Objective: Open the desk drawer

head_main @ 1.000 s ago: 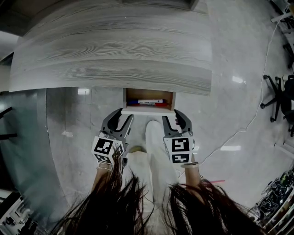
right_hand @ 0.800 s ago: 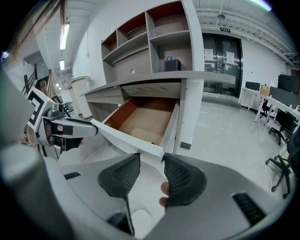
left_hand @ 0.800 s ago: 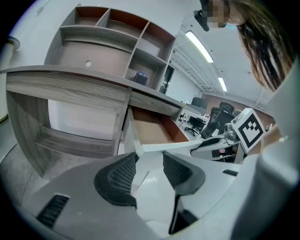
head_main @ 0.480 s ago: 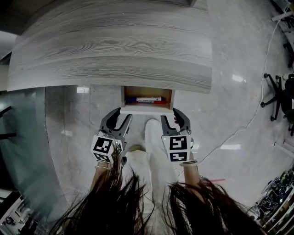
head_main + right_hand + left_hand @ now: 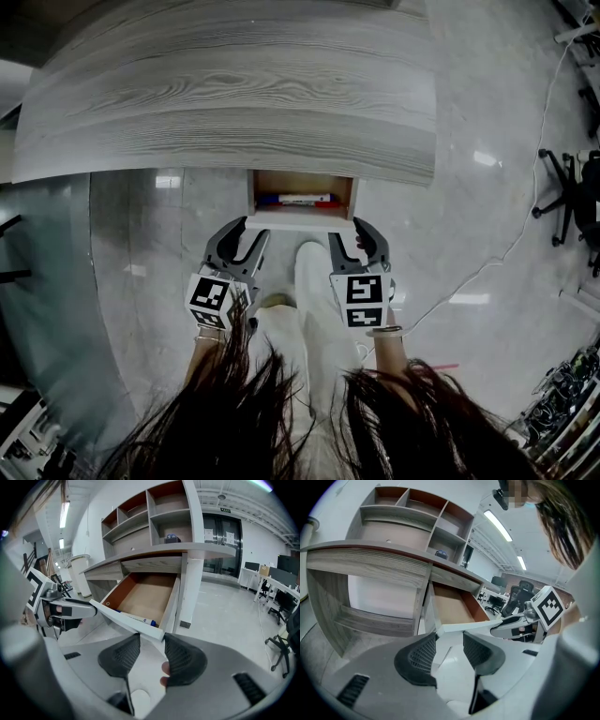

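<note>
The desk drawer (image 5: 302,221) stands pulled out from under the grey wood desk top (image 5: 234,94), its white front toward me. Its brown inside (image 5: 140,597) holds a pen (image 5: 136,617), seen with a red item (image 5: 300,199) from above. My left gripper (image 5: 246,234) is open with its jaws astride the front's left corner (image 5: 437,631). My right gripper (image 5: 345,232) is open too, and the front's right corner (image 5: 159,632) sits between its pads. The left gripper (image 5: 450,641) and the right gripper (image 5: 152,644) each see the other across the drawer front.
Shelves (image 5: 417,513) rise at the back of the desk. The person's legs (image 5: 309,309) and hair hang just below the grippers. A cable (image 5: 525,225) and an office chair (image 5: 567,197) lie on the glossy floor to the right.
Hardly anything: both grippers stay at the two ends of the drawer front, and the drawer looks about as far out as before. The head view has shifted slightly.
</note>
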